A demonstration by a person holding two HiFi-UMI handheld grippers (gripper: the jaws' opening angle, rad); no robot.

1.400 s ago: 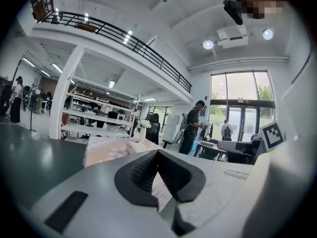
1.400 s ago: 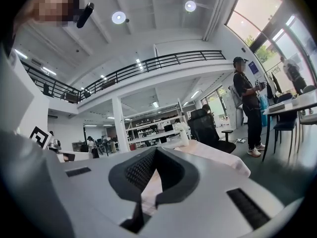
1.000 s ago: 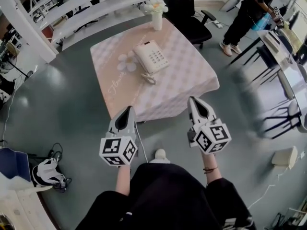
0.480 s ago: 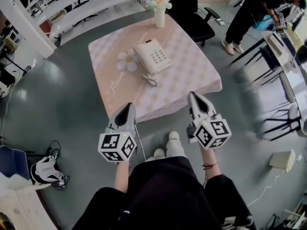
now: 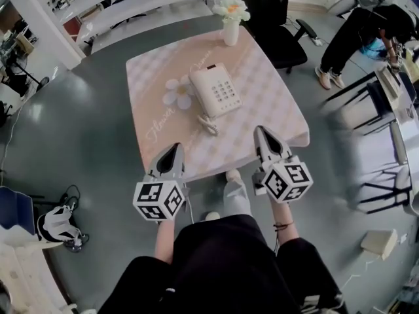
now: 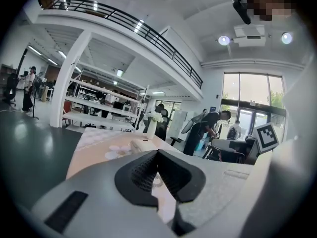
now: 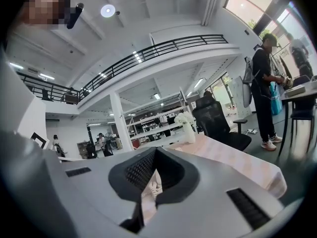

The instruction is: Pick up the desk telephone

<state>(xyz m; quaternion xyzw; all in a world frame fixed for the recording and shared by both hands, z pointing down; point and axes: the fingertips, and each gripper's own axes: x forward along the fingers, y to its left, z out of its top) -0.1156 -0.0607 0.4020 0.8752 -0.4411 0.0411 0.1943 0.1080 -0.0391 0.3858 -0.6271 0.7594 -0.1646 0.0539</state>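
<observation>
beyond left tongs (image 5: 175, 149) and right tongs (image 5: 261, 132), telephone (image 5: 217, 90)

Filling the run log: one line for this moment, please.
phase: pre-grasp | left gripper: shut, empty | right gripper: shut, empty | desk telephone: on table, untouched, ahead of both grippers

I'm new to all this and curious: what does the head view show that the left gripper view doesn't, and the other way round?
Only the head view: the keypad of the white desk telephone from above, and the wearer's black-clad legs. Only the left gripper view: the black balcony railing, round ceiling lights and tall windows. Both: the pink checked tablecloth, the white vase of flowers, and the left gripper, its jaws shut.
</observation>
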